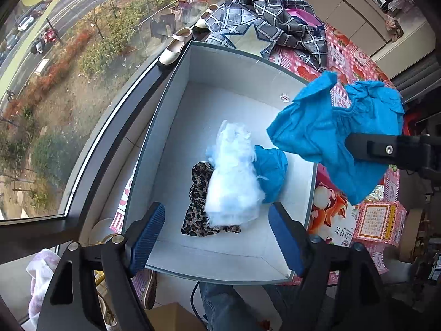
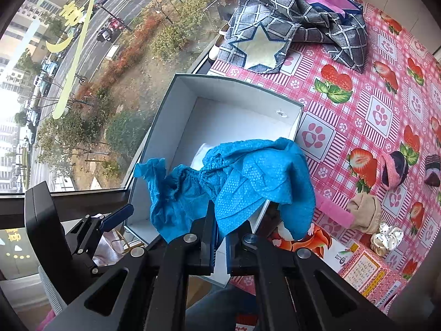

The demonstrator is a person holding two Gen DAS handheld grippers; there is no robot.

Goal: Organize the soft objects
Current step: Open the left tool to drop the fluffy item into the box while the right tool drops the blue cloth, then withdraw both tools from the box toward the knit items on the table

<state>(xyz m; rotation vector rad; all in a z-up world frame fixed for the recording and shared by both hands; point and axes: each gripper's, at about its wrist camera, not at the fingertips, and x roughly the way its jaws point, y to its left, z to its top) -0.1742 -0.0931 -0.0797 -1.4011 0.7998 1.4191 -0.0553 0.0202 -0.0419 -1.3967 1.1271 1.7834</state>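
In the left wrist view, the left gripper (image 1: 217, 237) is being held spread wide at the bottom of the frame, its ribbed blue pads (image 1: 147, 237) clear of everything; nothing is being gripped between them. Just beyond, in the middle of the frame, a white fluffy bundle (image 1: 234, 182) is lying on the floor of the grey box (image 1: 176, 63), overlapping a leopard-print piece (image 1: 199, 201) on its left and a blue cover (image 1: 271, 173) on its right.

In the right wrist view, the right gripper (image 2: 219, 237) is being kept clenched on a second blue shoe cover (image 2: 242, 182), which is hanging across the centre of the frame, partly above the box's near right wall.

The likeliest fault is judged to be a drape: if the cover is being let go here, part may be caught on the rim and slide out onto the pink tablecloth (image 2: 372, 104). The thin fabric may also be snagged on the pad ridges. Further off, at the right of the frame, rolled socks (image 2: 394, 168) and, at the top, a checked cloth (image 2: 297, 19) are still waiting outside the box.
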